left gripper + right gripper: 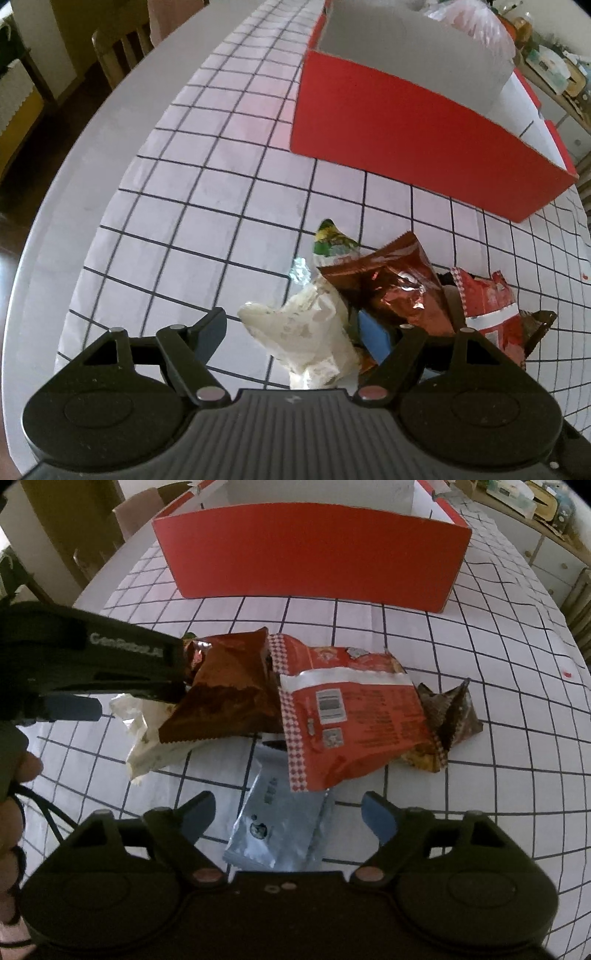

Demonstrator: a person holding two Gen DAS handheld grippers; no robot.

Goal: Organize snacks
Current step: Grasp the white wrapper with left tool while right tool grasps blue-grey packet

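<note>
A pile of snack packets lies on the checked tablecloth. My left gripper (299, 328) is open, its jaws either side of a white packet (310, 332), next to a brown foil packet (391, 291), a red packet (487, 306) and a green packet (332, 240). In the right wrist view the left gripper (140, 686) reaches in from the left over the white packet (151, 746) and against the brown packet (229, 694). My right gripper (284, 816) is open above a silver-blue packet (280, 819), just before the red packet (343, 716). A red open box (314, 550) stands behind.
The red box (417, 147) has a grey-white inside and sits at the far side of the round table. A dark brown packet (450, 716) lies right of the pile. A wooden chair (118, 48) stands past the table's left edge. A cluttered sideboard (535, 509) is at far right.
</note>
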